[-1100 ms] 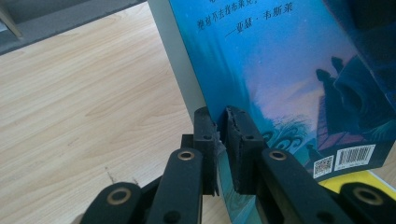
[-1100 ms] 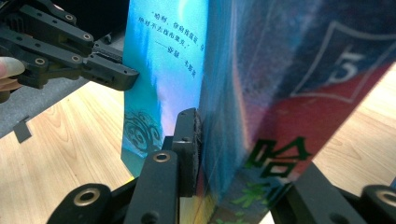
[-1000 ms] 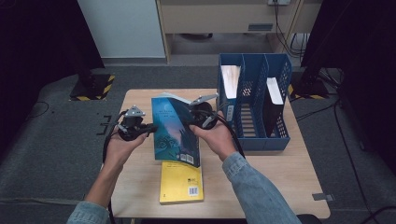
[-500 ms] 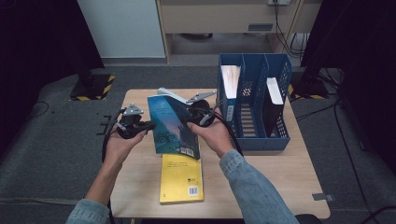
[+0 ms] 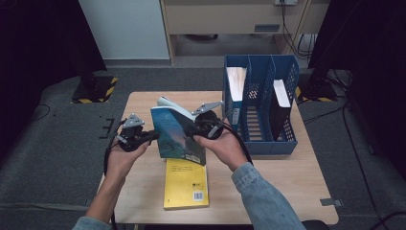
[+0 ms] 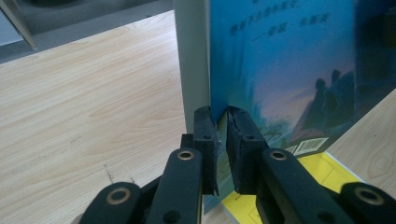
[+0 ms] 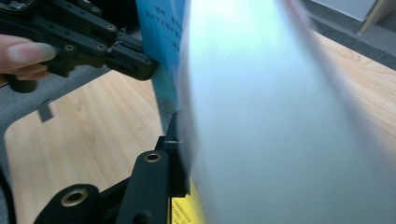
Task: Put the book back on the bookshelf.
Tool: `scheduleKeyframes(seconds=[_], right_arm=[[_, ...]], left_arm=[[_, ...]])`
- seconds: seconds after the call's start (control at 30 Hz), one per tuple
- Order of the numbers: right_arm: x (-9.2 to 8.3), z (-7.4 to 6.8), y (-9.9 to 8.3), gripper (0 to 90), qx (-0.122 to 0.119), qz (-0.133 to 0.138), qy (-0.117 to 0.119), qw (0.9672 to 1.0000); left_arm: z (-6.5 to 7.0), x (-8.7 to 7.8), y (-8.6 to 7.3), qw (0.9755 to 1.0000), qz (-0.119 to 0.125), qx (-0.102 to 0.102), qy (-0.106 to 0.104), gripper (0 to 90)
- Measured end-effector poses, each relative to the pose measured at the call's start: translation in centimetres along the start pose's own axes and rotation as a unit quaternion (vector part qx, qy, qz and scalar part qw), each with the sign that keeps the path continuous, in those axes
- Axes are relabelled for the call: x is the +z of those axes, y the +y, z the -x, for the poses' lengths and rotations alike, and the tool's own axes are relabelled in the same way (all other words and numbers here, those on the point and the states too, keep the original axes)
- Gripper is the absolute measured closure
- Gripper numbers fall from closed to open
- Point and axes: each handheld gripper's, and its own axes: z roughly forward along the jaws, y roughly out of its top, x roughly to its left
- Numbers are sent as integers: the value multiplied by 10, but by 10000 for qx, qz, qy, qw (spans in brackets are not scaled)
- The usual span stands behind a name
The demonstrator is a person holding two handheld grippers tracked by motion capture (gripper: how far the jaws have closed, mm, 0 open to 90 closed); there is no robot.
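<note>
A blue book (image 5: 177,136) stands tilted up on its lower edge between both grippers, over a yellow book (image 5: 186,184) that lies flat on the table. My left gripper (image 5: 154,135) is shut on the blue book's left edge; in the left gripper view its pads (image 6: 205,130) pinch the cover (image 6: 280,70). My right gripper (image 5: 189,128) holds the right side. Its jaws have just been opening a little, with the book still between them. In the right gripper view one jaw lies against the cover (image 7: 163,28) and blurred white pages hide the other.
A blue file rack (image 5: 287,124) with several slots stands at the table's back right and holds a pale book and a dark one. The wooden table (image 5: 297,187) ends close behind the person's arms. Dark floor lies all around it.
The blue book has risen from lying nearly flat to standing up on its edge, and its white pages have fanned out at the top. Both hands have shifted slightly with it.
</note>
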Motion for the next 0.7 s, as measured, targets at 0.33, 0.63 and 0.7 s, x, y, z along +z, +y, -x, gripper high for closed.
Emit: scheduleKeyframes(seconds=[0.33,0.63,0.7], right_arm=[[-19,-9,11,644,-255,39,127,9996],[-17,-11,26,601,-324,-30,210,9993],[-16,-11,28,601,-336,-47,218,9992]], left_arm=[[1,-4,-7,9998,128,-142,-103,820],[1,-5,-9,9997,180,-136,-80,819],[2,-5,-9,9997,177,-126,-75,818]])
